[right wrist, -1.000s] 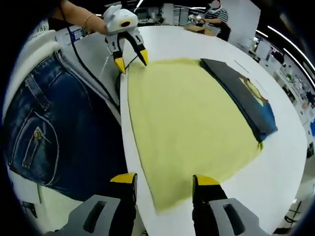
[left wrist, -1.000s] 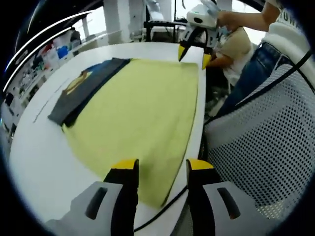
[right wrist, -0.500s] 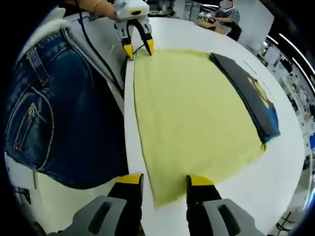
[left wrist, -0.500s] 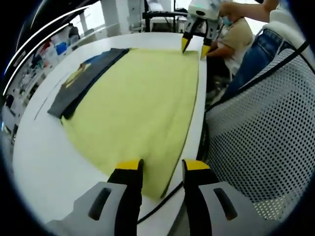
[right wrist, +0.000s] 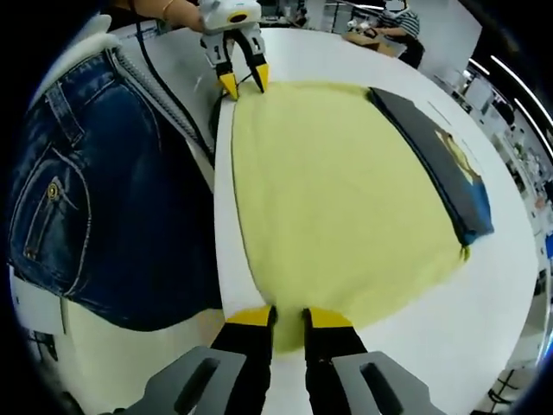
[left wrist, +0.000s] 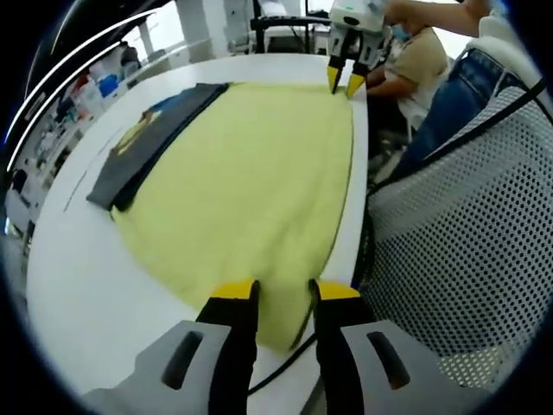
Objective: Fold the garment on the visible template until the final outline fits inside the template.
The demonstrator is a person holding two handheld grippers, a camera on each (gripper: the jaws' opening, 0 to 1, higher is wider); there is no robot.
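Since earlier, narrowed: left gripper [left wrist: 276, 290] and right gripper [right wrist: 288, 316] each pinching a near corner of soft yellow cloth [right wrist: 337, 190]; dark folded shirt [right wrist: 436, 164] along cloth's far edge.

Your white round-edged worktop [left wrist: 78, 285] carries a black cable [left wrist: 285, 363] over its near edge. Beside that edge stands a white perforated mesh chair back [left wrist: 449, 259]. Beyond the far edge, a seated person in a striped top [right wrist: 393, 26] works at another table.
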